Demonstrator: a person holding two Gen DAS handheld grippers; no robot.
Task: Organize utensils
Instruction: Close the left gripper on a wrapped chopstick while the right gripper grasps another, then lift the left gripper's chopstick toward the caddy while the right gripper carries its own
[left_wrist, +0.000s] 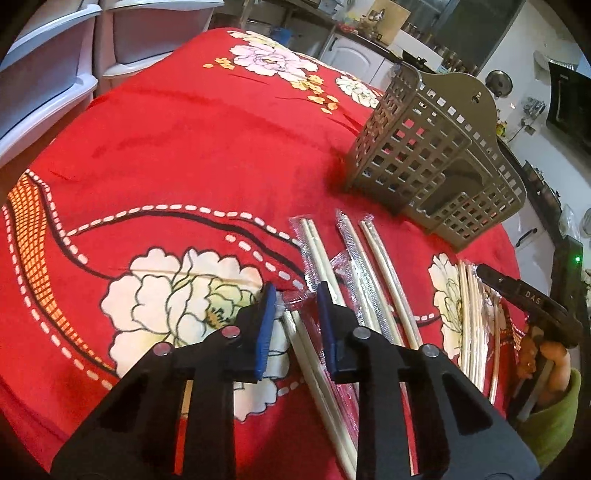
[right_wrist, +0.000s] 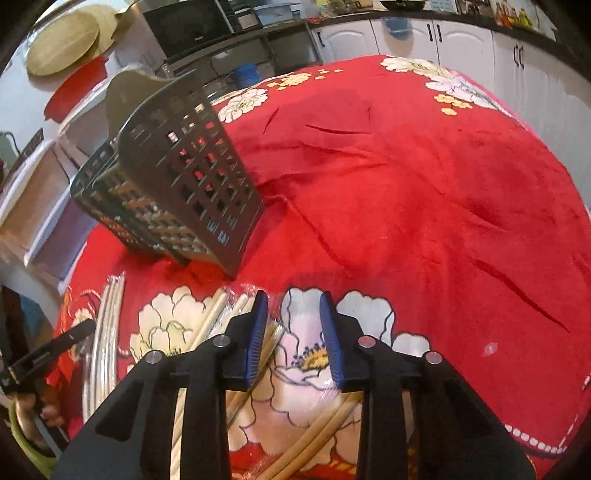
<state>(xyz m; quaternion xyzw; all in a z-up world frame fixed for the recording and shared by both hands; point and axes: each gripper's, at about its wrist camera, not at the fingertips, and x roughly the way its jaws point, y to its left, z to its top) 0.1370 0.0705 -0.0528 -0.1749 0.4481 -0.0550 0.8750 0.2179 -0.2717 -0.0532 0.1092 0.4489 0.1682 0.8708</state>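
Note:
Several pairs of wooden chopsticks in clear wrappers (left_wrist: 364, 273) lie on the red flowered cloth. A grey-brown slotted utensil basket (left_wrist: 428, 151) stands behind them; it also shows in the right wrist view (right_wrist: 184, 177). My left gripper (left_wrist: 297, 314) is open, low over one wrapped pair (left_wrist: 306, 354) that lies between its blue pads. My right gripper (right_wrist: 295, 325) is open and empty above the cloth, with wrapped chopsticks (right_wrist: 221, 314) beside and under its left finger. More chopsticks (left_wrist: 472, 317) lie at the right.
The red flowered cloth (left_wrist: 207, 155) covers the round table. White plastic drawers (left_wrist: 48, 74) stand at the far left. Kitchen cabinets (right_wrist: 461, 44) and a counter run behind the table. The other gripper's tip (left_wrist: 517, 291) shows at the right edge of the left wrist view.

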